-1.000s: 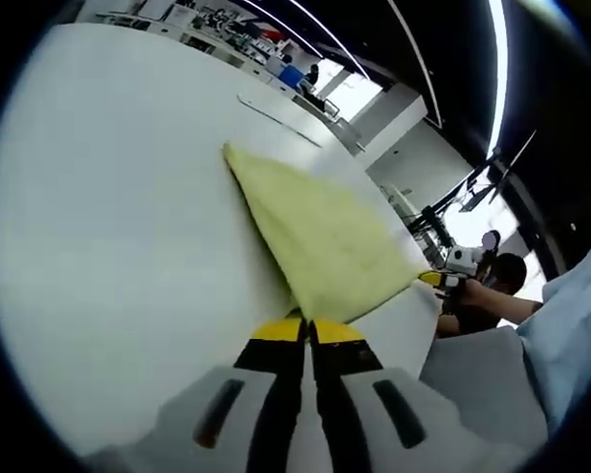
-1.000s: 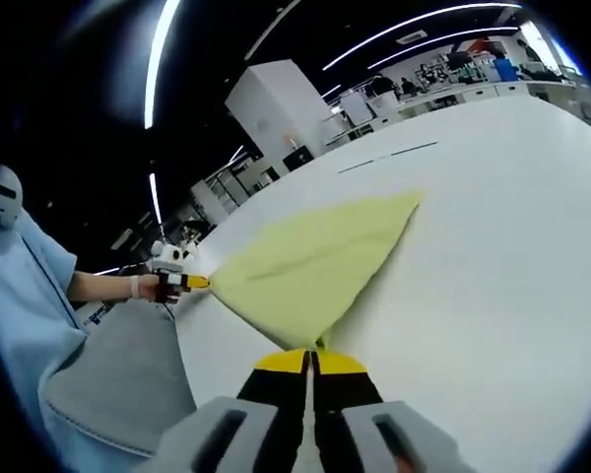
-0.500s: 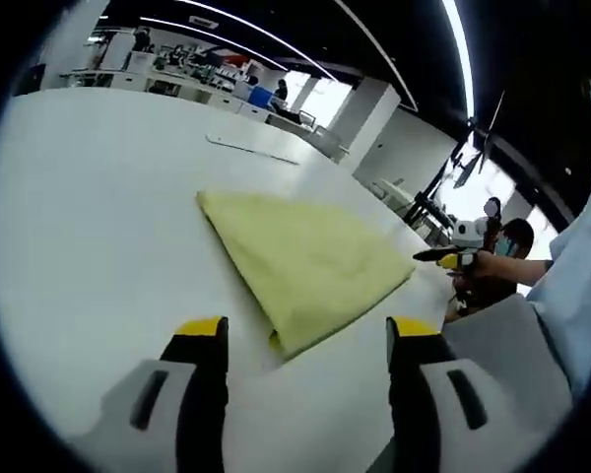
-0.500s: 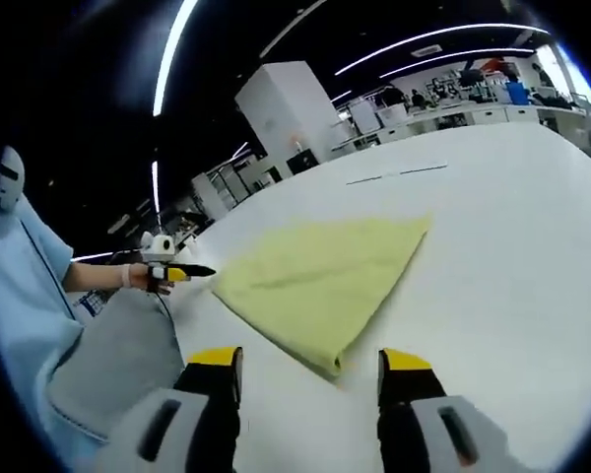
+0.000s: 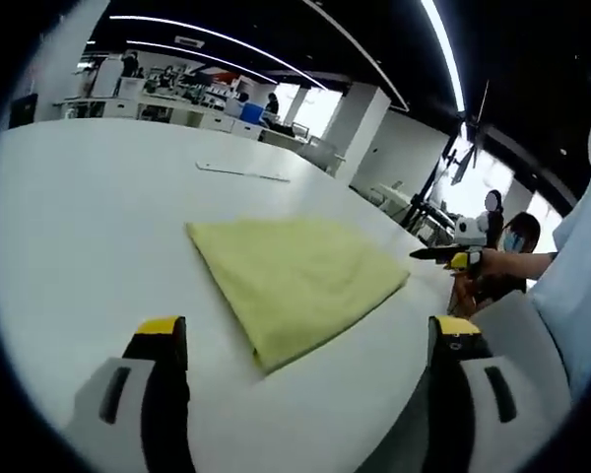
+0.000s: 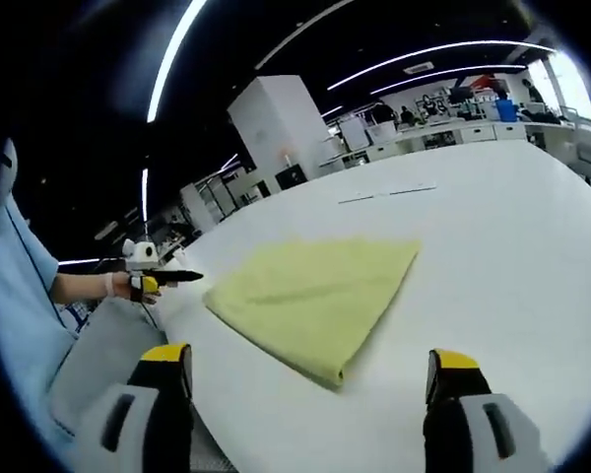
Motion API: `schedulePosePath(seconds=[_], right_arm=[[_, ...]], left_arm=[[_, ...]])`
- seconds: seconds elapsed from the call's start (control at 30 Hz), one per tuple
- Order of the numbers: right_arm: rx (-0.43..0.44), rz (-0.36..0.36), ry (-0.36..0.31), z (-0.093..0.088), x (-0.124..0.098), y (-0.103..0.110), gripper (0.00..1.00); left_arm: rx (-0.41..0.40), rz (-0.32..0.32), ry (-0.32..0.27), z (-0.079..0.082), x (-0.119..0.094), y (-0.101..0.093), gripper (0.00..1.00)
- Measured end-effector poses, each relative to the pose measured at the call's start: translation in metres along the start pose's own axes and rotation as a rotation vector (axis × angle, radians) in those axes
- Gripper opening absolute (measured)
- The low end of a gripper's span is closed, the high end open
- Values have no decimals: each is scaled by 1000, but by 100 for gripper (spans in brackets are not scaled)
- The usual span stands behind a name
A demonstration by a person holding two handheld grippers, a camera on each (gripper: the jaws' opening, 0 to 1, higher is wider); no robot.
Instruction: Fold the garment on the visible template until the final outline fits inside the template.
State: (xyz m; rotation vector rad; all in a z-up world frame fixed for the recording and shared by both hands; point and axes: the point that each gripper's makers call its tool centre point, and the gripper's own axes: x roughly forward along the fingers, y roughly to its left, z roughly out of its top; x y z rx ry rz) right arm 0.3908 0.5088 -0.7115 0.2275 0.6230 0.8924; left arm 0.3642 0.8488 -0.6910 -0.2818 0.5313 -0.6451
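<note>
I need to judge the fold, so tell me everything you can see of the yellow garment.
The yellow garment is a pale yellow, soft-looking cloth, folded into a flat, roughly four-sided shape with a doubled edge at its near corner. It lies flat on the white table. Nothing touches it: the left hand-held gripper and the right hand-held gripper are both open and short of it.

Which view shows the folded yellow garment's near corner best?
The right gripper view: the garment lies central, its near corner clear between open jaws. The left gripper view shows the same garment, equally flat, from the opposite side.
</note>
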Motion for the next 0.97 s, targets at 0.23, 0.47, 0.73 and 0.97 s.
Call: schedulePosePath(seconds=[0.23, 0.47, 0.73, 0.97], right_arm=[[7, -5, -43, 20, 2, 10, 100], [-20, 9, -46, 18, 8, 25, 100], [-18, 12, -63, 13, 12, 31, 100], [-15, 7, -71, 12, 13, 34, 100]], left_arm=[[23, 35, -77, 13, -4, -4, 99], [78, 61, -136, 25, -7, -4, 99], [74, 61, -155, 29, -10, -4, 99], [58, 66, -164, 30, -11, -1, 99]])
